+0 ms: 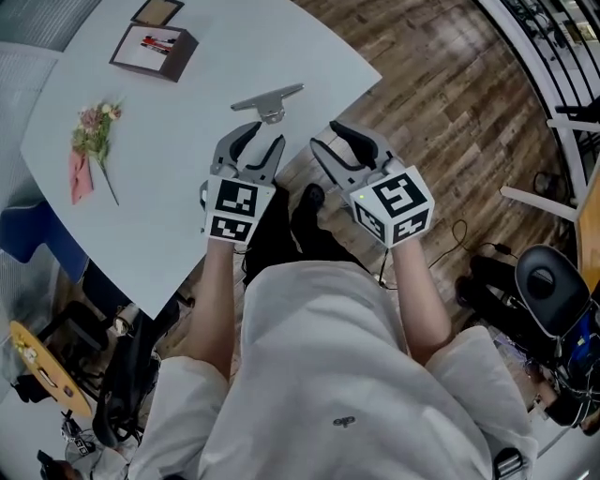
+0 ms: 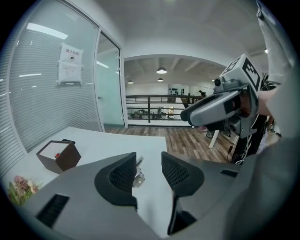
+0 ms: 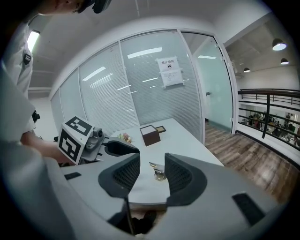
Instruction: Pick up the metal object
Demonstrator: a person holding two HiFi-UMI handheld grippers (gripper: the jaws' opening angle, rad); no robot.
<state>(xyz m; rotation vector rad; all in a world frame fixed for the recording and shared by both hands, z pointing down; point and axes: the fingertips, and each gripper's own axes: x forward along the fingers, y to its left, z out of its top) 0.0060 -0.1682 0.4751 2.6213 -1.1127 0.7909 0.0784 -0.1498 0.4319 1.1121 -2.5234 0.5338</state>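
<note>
The metal object (image 1: 268, 100), a flat silver bar on a short stem, lies on the white table (image 1: 178, 103) near its right edge. Both grippers hover side by side just short of it, at the table's near edge. My left gripper (image 1: 253, 139) is open and empty; between its jaws the metal object (image 2: 138, 175) shows a little ahead. My right gripper (image 1: 343, 139) is also open with nothing in it, partly off the table's edge. The metal object (image 3: 158, 172) appears in its gap, further out on the table.
A brown open box (image 1: 153, 51) and a small frame (image 1: 157, 11) sit at the table's far side. A sprig of flowers (image 1: 93, 141) lies at the left. Wooden floor (image 1: 450, 122) lies to the right, with a black chair (image 1: 551, 281) nearby.
</note>
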